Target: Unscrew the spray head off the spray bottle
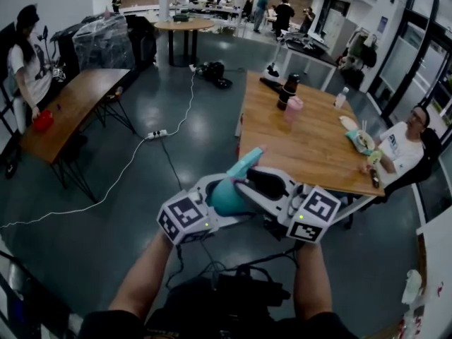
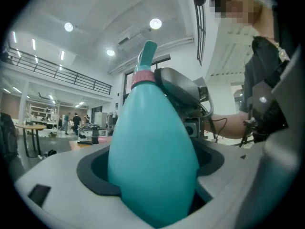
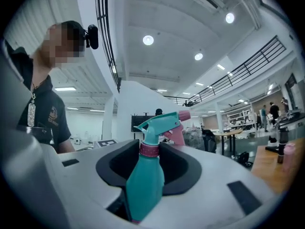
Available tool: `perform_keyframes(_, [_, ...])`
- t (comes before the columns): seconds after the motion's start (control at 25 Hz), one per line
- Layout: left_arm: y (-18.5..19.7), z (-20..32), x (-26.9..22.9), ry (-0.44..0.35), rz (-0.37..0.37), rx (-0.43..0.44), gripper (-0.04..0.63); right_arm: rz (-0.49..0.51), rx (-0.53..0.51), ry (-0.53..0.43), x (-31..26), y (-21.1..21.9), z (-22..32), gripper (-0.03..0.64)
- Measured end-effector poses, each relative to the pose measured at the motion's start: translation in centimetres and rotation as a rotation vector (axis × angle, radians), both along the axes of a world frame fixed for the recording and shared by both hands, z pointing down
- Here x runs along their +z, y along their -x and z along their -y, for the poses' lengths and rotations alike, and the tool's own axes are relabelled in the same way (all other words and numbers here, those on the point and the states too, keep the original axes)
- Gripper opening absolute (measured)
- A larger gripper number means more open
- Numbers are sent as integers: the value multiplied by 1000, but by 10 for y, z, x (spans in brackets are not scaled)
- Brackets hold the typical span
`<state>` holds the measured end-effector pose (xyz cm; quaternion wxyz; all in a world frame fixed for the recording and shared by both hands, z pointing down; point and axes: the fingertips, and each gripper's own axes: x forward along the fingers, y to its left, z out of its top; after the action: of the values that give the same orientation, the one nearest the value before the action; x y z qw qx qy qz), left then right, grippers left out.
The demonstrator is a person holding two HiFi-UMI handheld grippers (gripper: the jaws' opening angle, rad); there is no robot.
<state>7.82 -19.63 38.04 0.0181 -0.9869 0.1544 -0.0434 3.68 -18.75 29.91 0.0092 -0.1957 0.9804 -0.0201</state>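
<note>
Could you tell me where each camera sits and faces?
Head view: on the person's head, looking steeply down at left gripper, right gripper and spray bottle; forearms show.
Left gripper view: on that gripper, looking along its jaws at the bottle's body; arm and torso show.
Right gripper view: on that gripper, facing the spray head; torso shows.
All three share the bottle.

- Head view: from the wearer's head, steeply down; bottle (image 1: 227,195) near, mid-frame.
- Left gripper view: along own jaws; bottle very close, fills centre.
- Right gripper view: likewise, from opposite side.
- Shared: bottle.
</note>
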Motion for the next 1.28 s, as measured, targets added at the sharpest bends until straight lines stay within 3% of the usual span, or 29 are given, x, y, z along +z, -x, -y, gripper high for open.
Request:
perform_keyframes(0.2, [-2,-19,3,39,-14,122,437,29,-97,-7,3,-2,-11,143])
perform_keyframes(0.32, [-5,-20,1,32,-17,123,437,38,-102,-13,2,-5,-12,143])
perform_keyframes(0.56, [4,9,-3,8,-59,-78,437,54,4,-26,-4,-8,-5,158])
perform_keyframes(0.8, [17,33,-3,-49,-48,-282,438,45,151,-11,-5,-2,5,158])
perform_keyframes(1.12, [17,46,5,-67,10,-400,439,70,296,58,0,8,22,158])
perform_keyframes(1.28, [16,46,8,-54,14,-409,439,66,319,63,3,8,24,158])
